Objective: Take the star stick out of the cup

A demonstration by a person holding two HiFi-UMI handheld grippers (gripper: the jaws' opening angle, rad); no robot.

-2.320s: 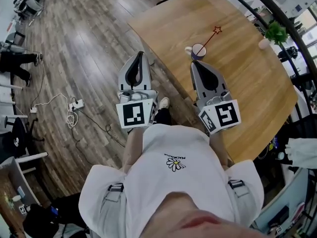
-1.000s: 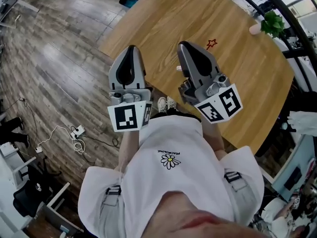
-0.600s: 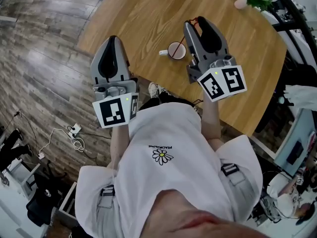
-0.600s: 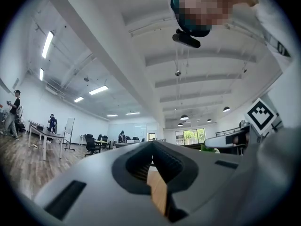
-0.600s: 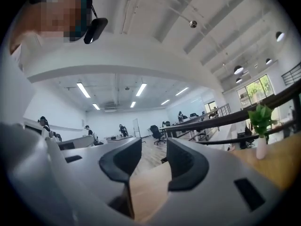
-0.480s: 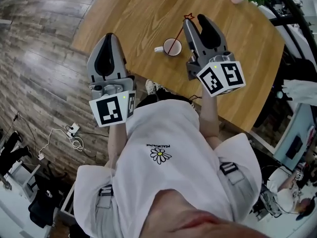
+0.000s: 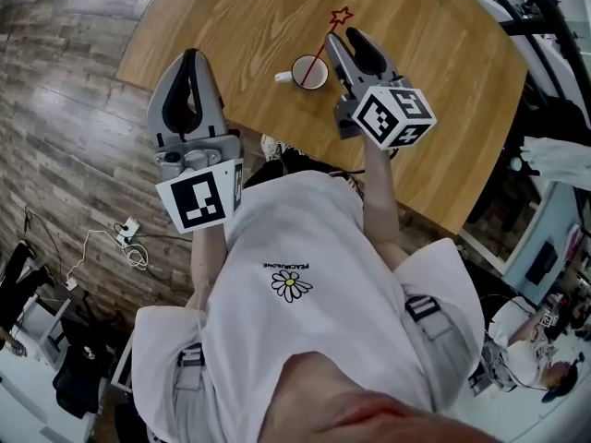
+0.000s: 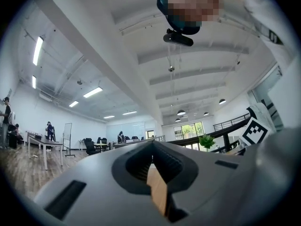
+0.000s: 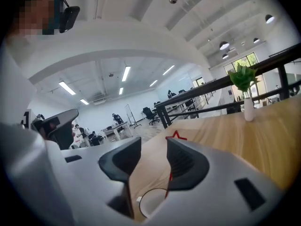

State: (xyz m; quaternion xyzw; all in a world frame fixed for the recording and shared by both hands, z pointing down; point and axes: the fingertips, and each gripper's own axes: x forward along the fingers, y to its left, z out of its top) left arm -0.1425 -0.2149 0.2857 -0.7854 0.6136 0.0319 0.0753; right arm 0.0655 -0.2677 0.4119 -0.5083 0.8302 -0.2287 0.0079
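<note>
A white cup (image 7: pixel 309 72) stands on the wooden table (image 7: pixel 434 109), its handle pointing left. The red star stick (image 7: pixel 342 15) leans out of it up and to the right. My right gripper (image 7: pixel 346 40) is just right of the cup, alongside the stick, and its jaws are opening. In the right gripper view (image 9: pixel 154 147) the stick (image 9: pixel 170 177) shows in the gap, close to the right finger, and no pad presses on it. The cup (image 9: pixel 151 202) lies below the jaws. My left gripper (image 7: pixel 190 55) is shut and empty, left of the cup by the table's edge; its jaws (image 8: pixel 152 147) meet at the tips.
A small plant in a pale vase (image 9: pixel 247 98) stands at the table's far side, beside a dark railing (image 9: pixel 221 86). The wooden floor (image 7: pixel 65 109) lies left of the table, with a cable and power strip (image 7: pixel 125 233) on it.
The right gripper's jaws have parted, and it has come up beside the stick, right of the cup. The left gripper has stayed shut to the left.
</note>
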